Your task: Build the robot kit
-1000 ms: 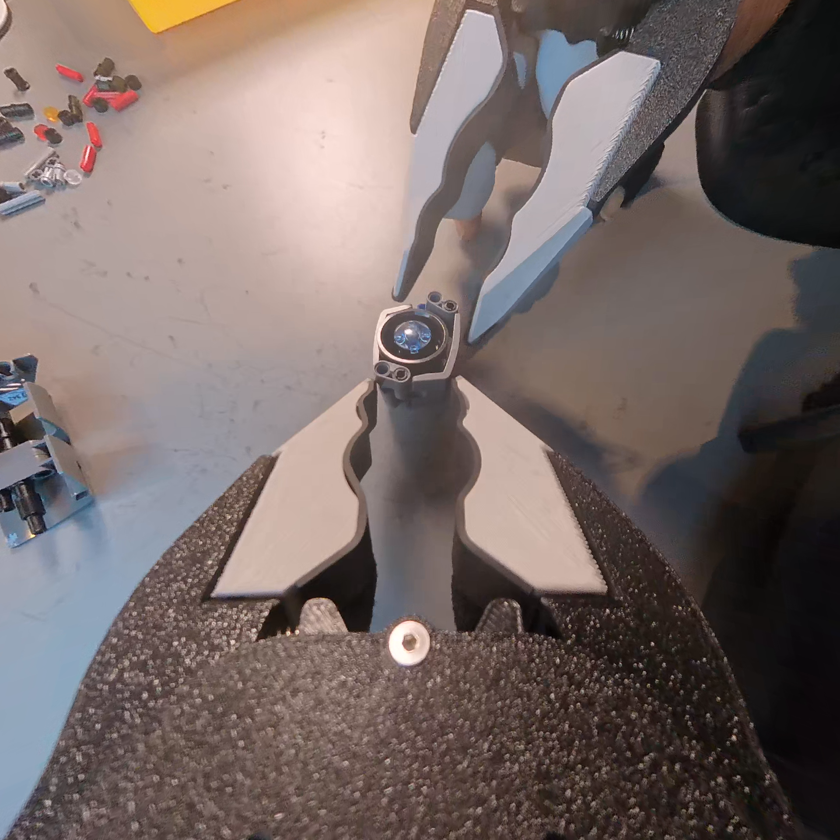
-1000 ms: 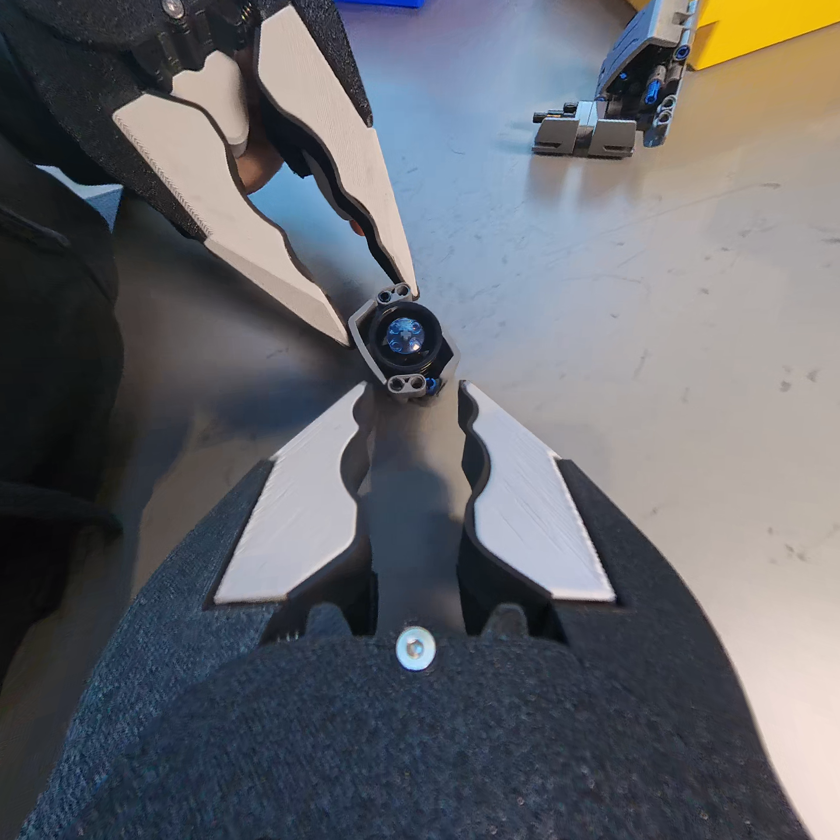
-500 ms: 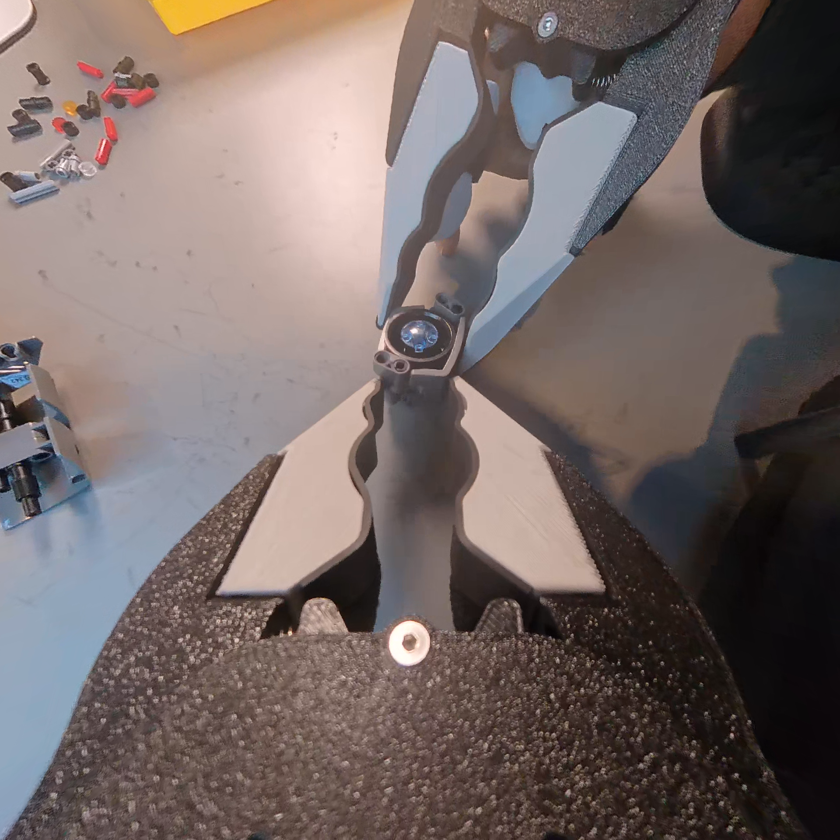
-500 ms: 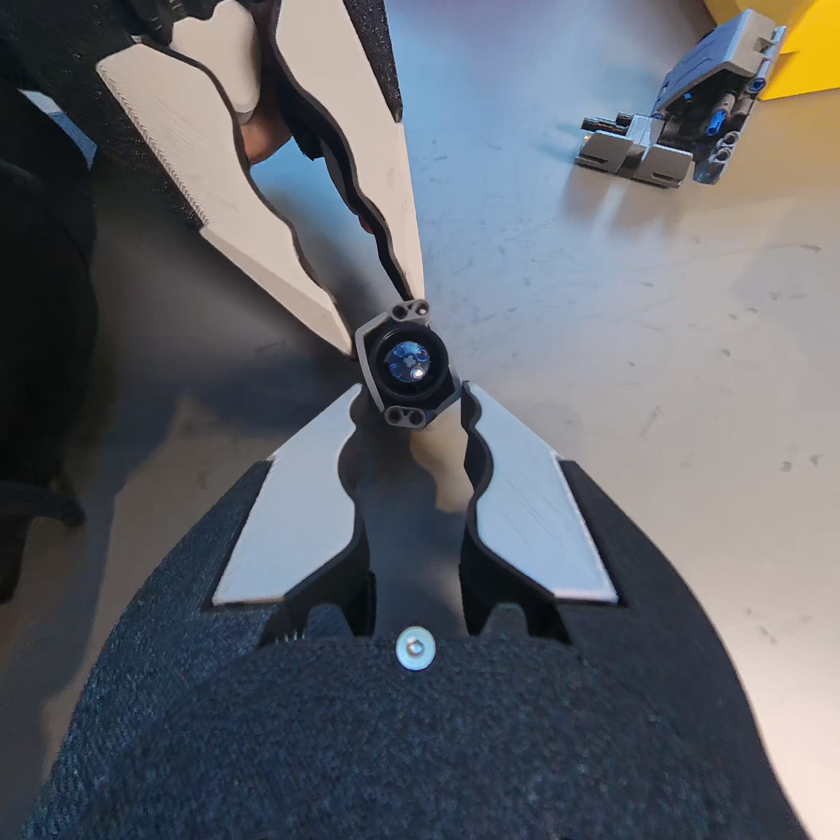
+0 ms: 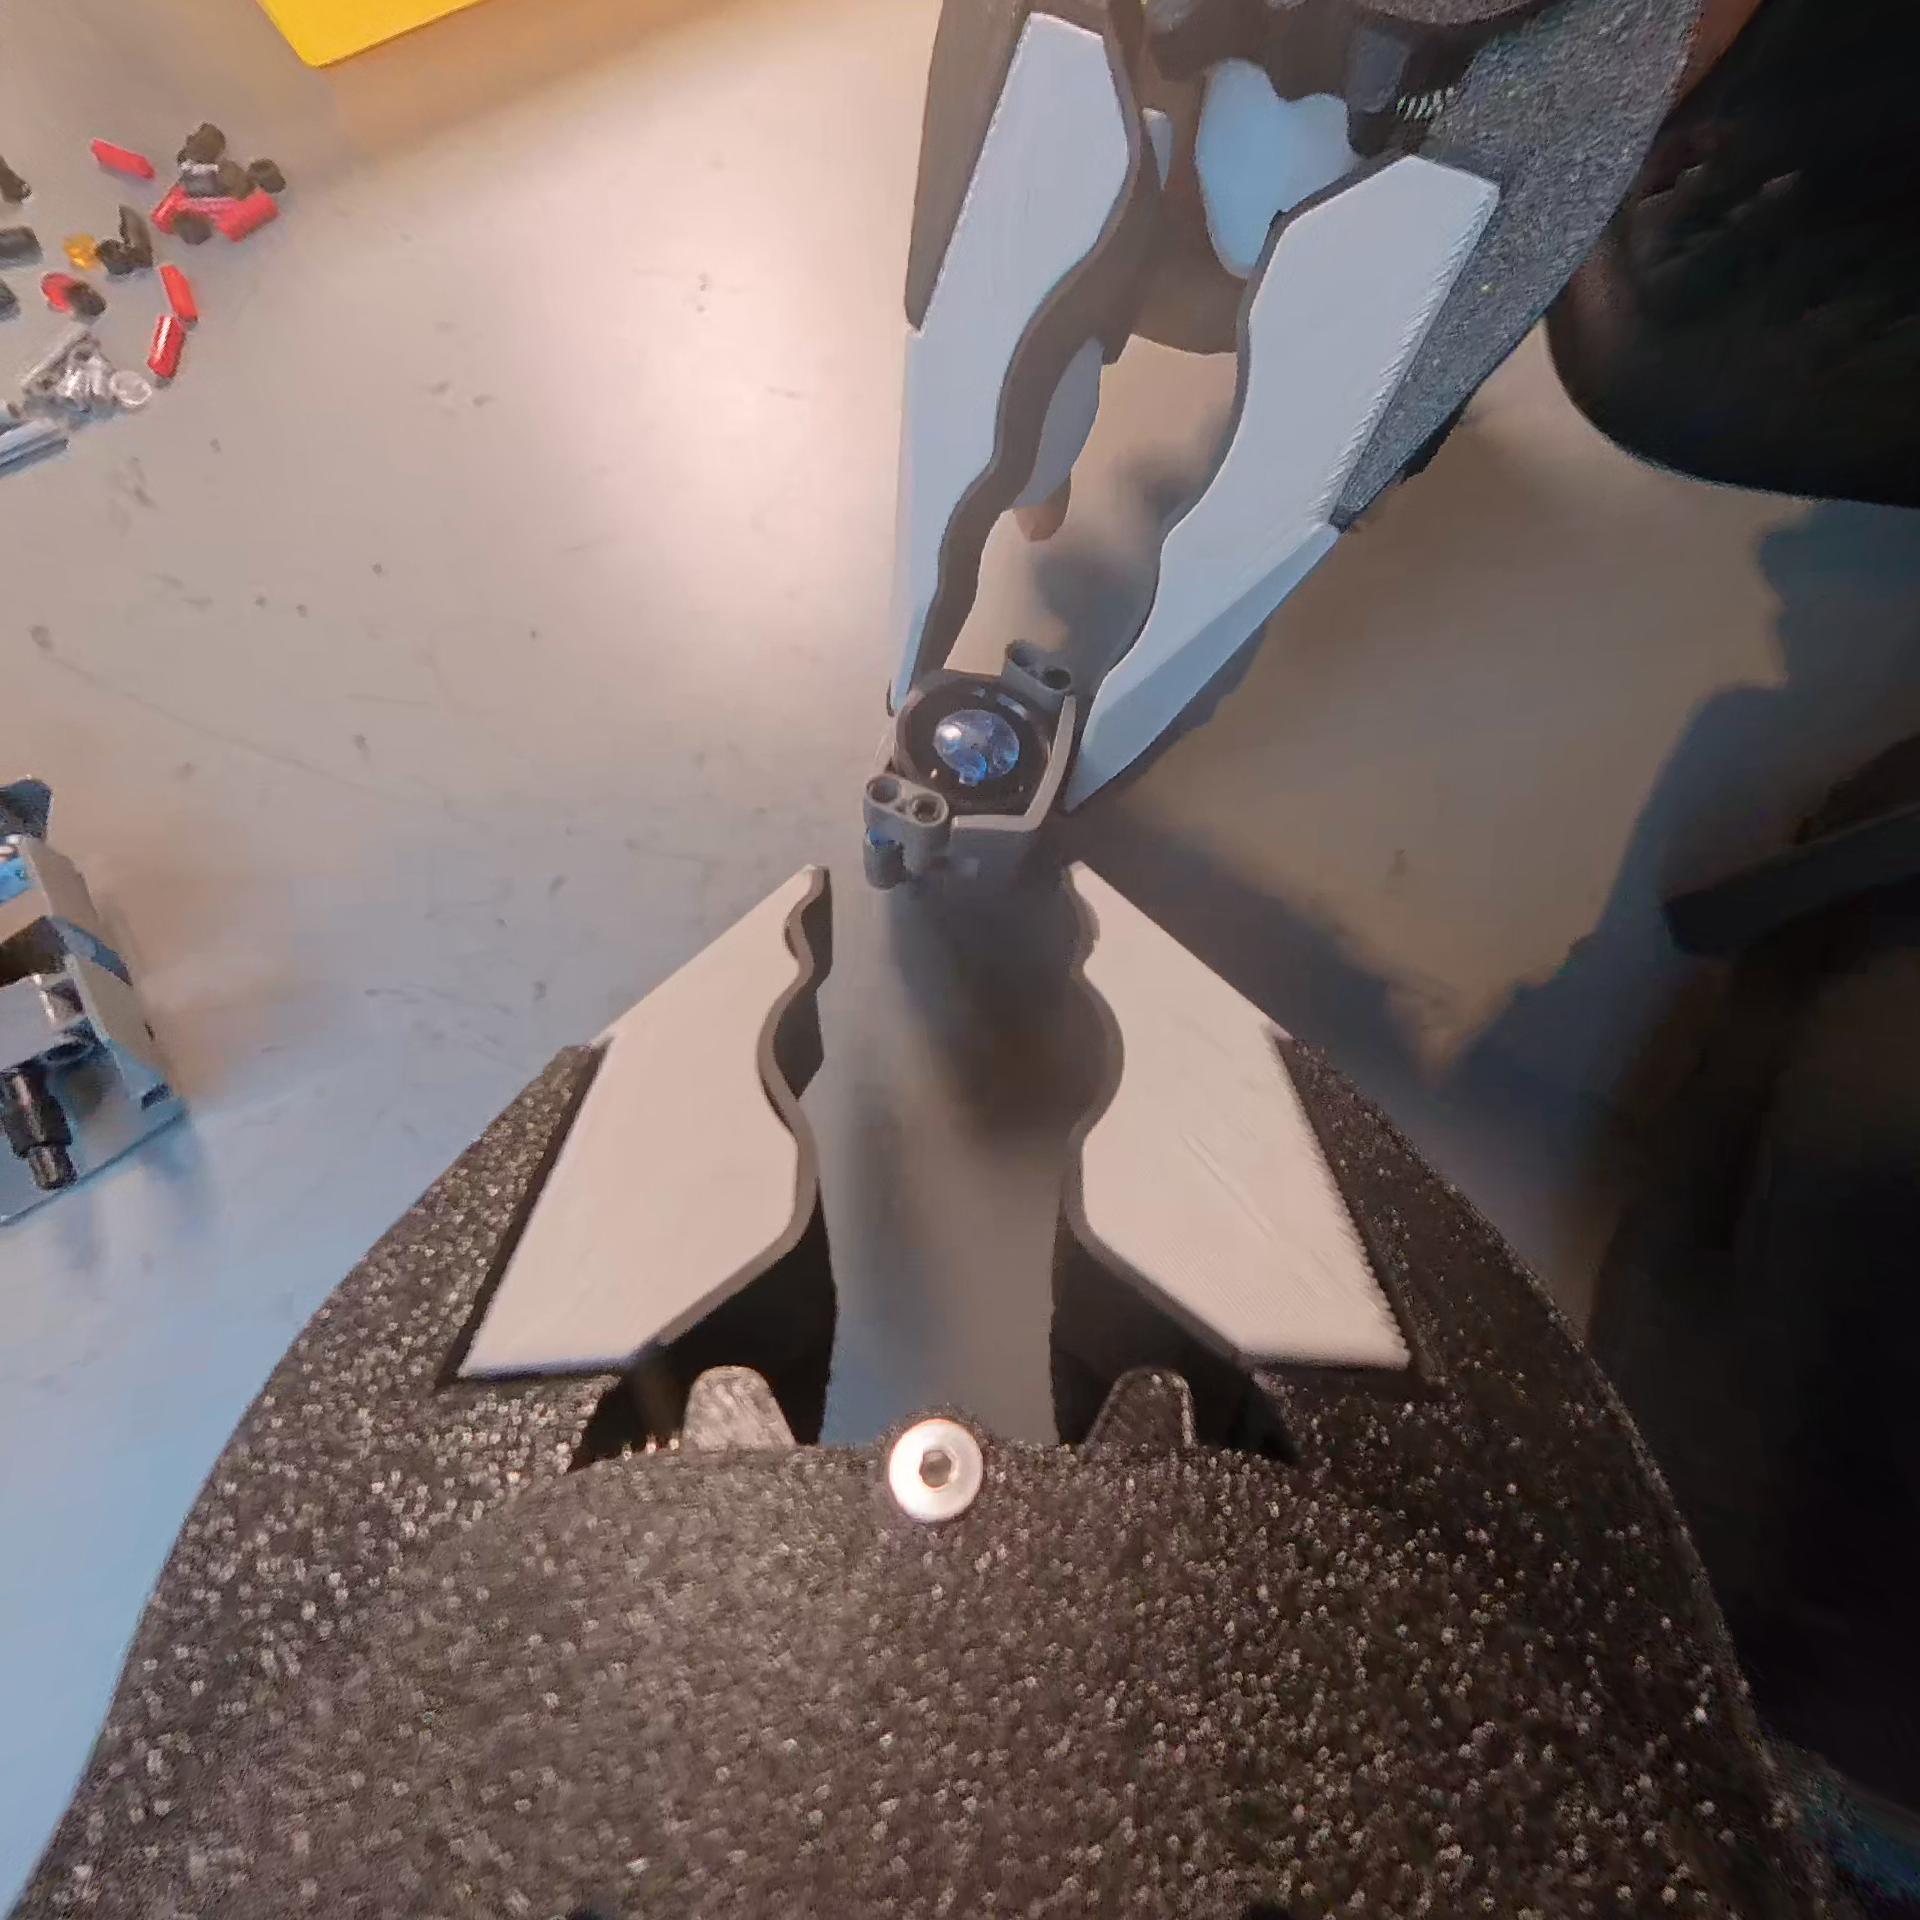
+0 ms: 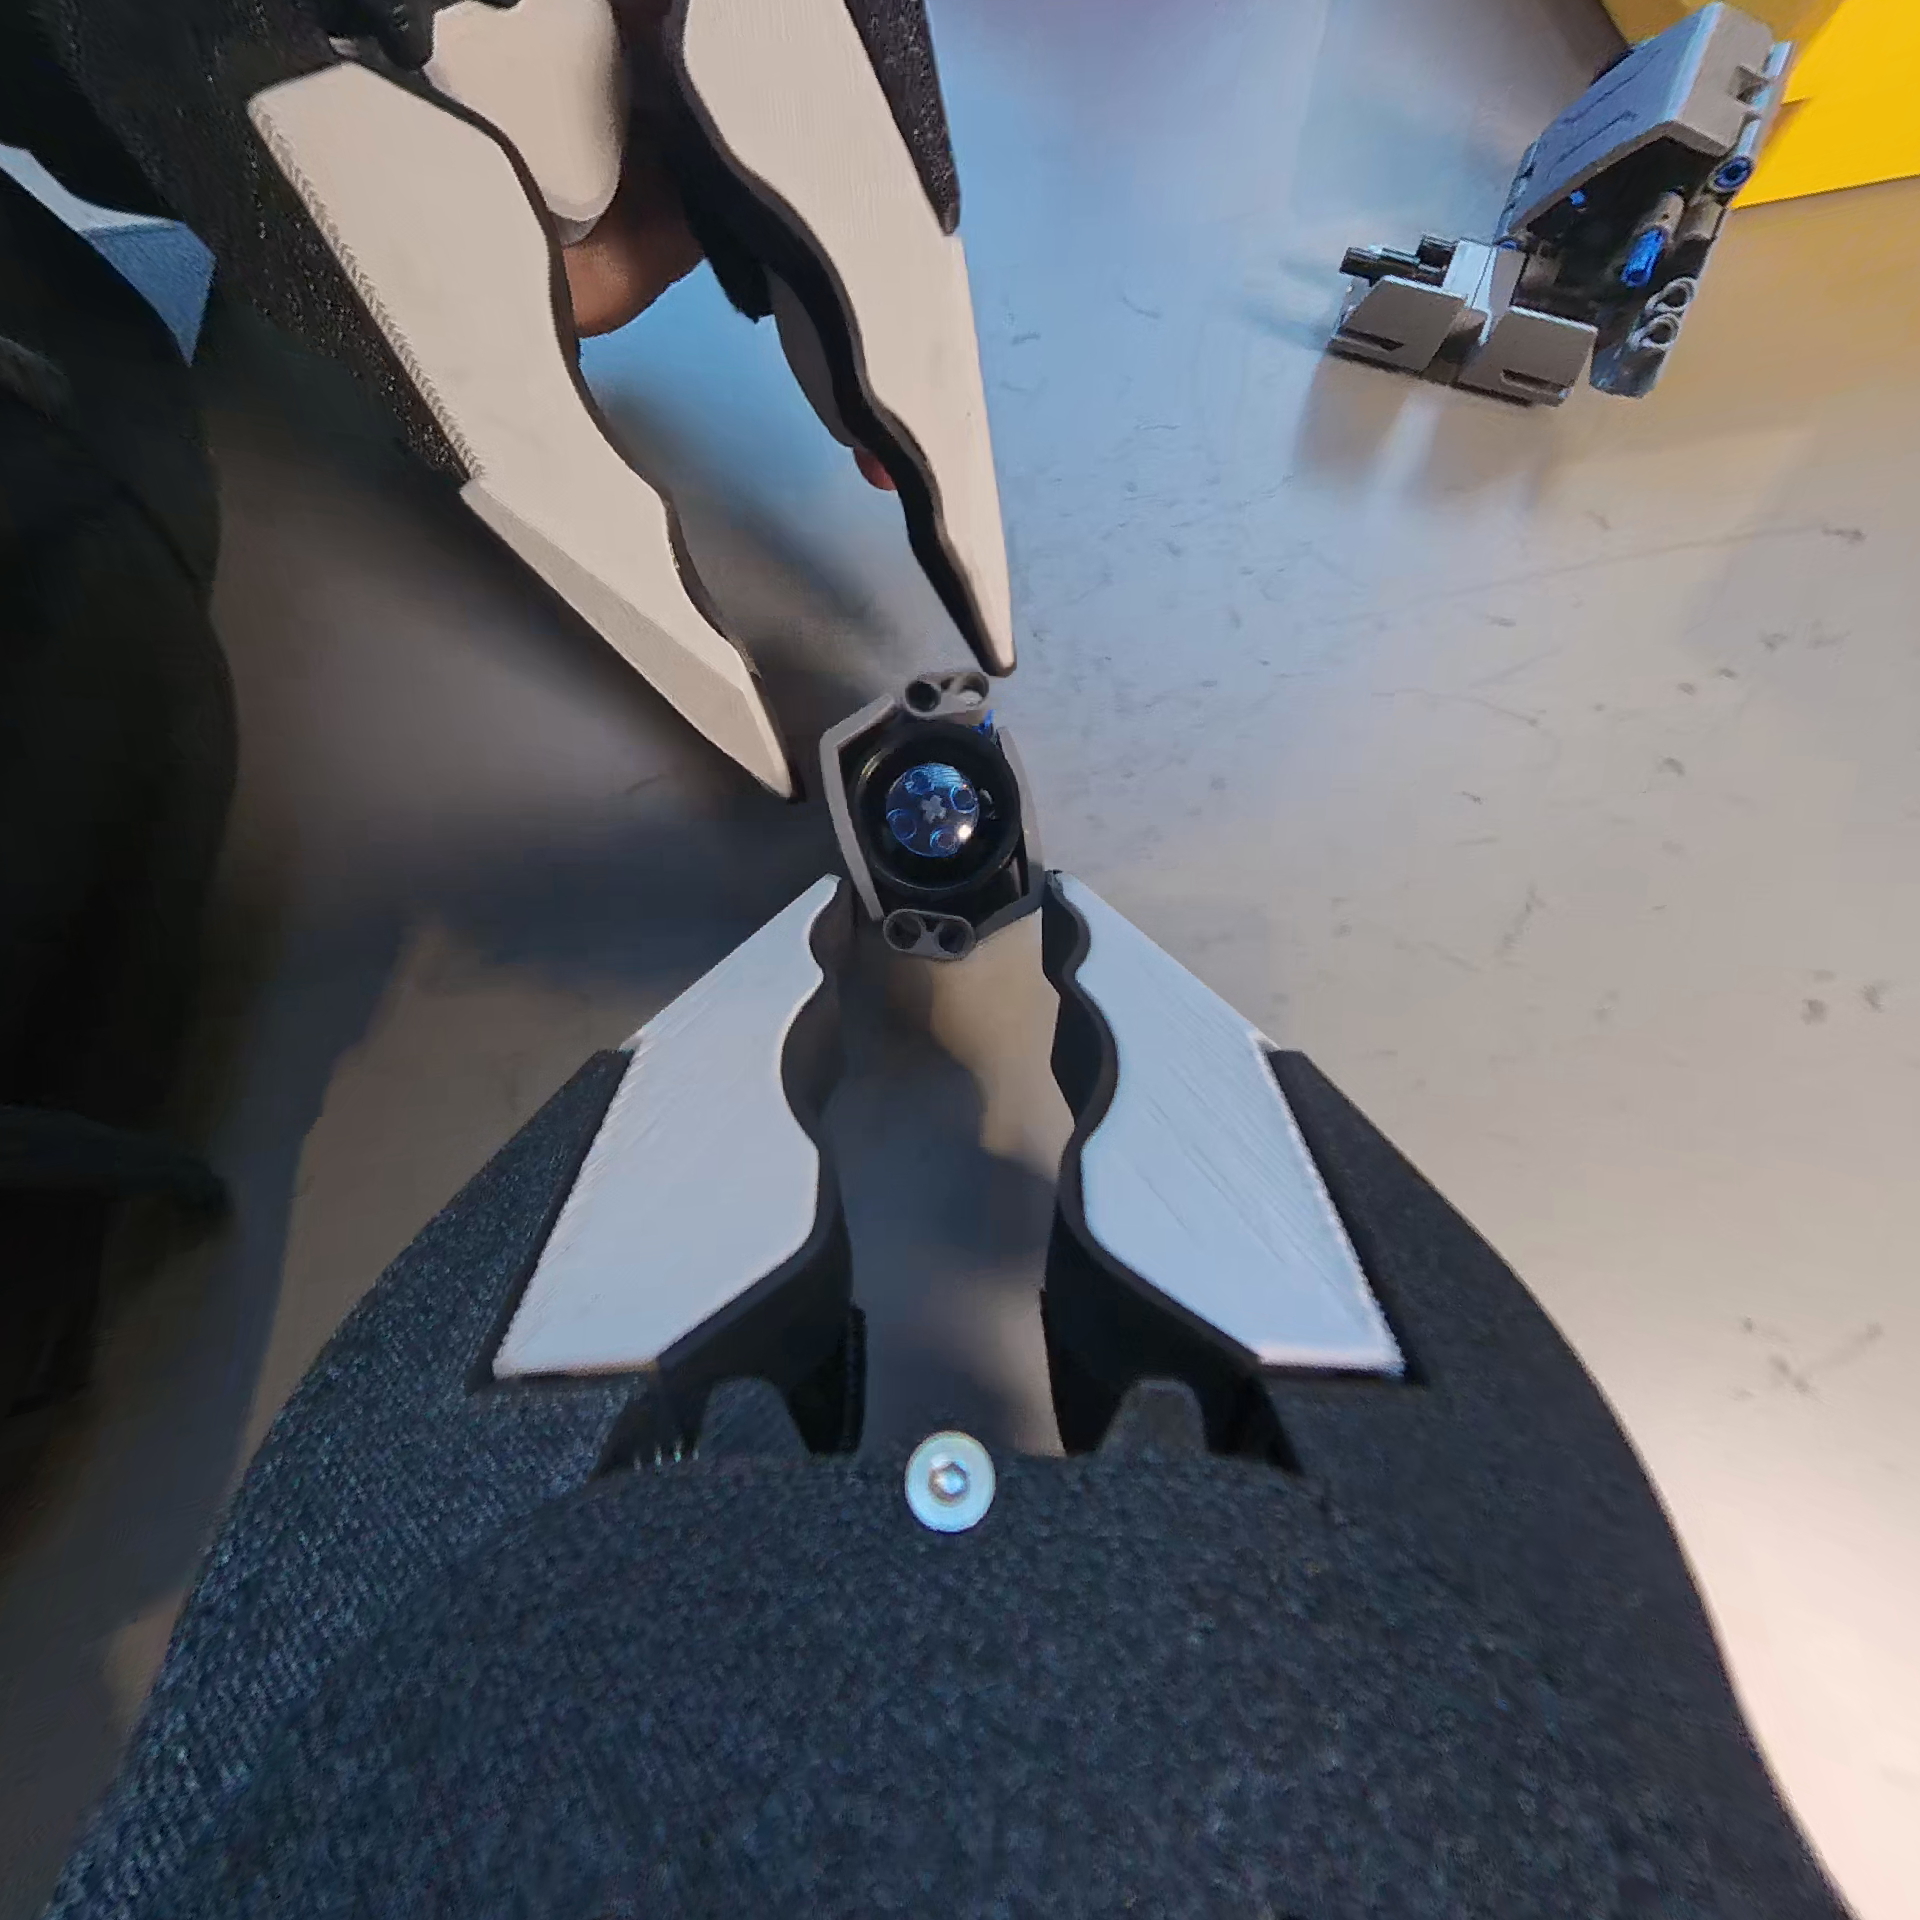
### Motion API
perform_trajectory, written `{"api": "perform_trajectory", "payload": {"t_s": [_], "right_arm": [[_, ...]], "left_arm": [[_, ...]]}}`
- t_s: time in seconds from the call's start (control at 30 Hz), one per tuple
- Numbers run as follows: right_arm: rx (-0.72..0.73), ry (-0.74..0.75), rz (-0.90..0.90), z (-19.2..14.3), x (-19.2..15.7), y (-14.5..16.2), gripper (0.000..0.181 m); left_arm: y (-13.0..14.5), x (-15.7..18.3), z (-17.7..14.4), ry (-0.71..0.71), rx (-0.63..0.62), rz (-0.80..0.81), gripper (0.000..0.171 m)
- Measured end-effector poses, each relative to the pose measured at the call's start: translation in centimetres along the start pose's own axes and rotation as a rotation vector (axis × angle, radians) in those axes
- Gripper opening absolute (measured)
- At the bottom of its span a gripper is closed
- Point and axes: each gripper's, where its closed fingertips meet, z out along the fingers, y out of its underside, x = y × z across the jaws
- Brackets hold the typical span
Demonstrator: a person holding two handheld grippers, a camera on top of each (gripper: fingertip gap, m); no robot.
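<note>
The right gripper (image 6: 940, 883) clamps the grey-and-black wheel housing (image 6: 932, 816) above the bench (image 6: 1455, 831); the left gripper (image 5: 951, 883), jaws apart, sits just short of it. Only the left wrist view shows the loose red and black pins (image 5: 166, 249); only the right wrist view shows the grey brick assembly (image 6: 1558, 260) whole.

The left gripper (image 5: 945, 894) and right gripper (image 6: 940, 883) face each other tip to tip, both angled down. The right's fingertips pinch a small part (image 6: 933, 821). The left's jaws stand parted, with its tips just short of the part and gripping nothing.
</note>
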Motion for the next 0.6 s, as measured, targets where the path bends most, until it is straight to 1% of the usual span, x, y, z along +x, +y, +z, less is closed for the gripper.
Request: {"api": "perform_trajectory", "payload": {"t_s": [0.1,0.23,0.33,0.4,0.6], "right_arm": [[-0.008,0.005,-0.012,0.0,-0.4,0.0,0.033],[-0.006,-0.013,-0.054,0.1,-1.3,-0.1,0.033],[0.005,-0.017,-0.113,0.0,-2.0,-0.2,0.033],[0.021,-0.025,-0.129,-0.1,-2.5,-0.3,0.033],[0.057,-0.059,-0.121,-0.3,-3.7,0.0,0.032]], "left_arm": [[-0.4,0.4,0.1,0.078,0.033,0.031,0.045],[0.2,1.2,0.5,0.230,-0.007,0.048,0.045],[0.6,2.3,0.4,0.342,-0.019,0.058,0.040],[0.7,2.8,0.2,0.377,-0.013,0.079,0.039],[1.0,3.7,0.0,0.400,0.004,0.096,0.038]]}}
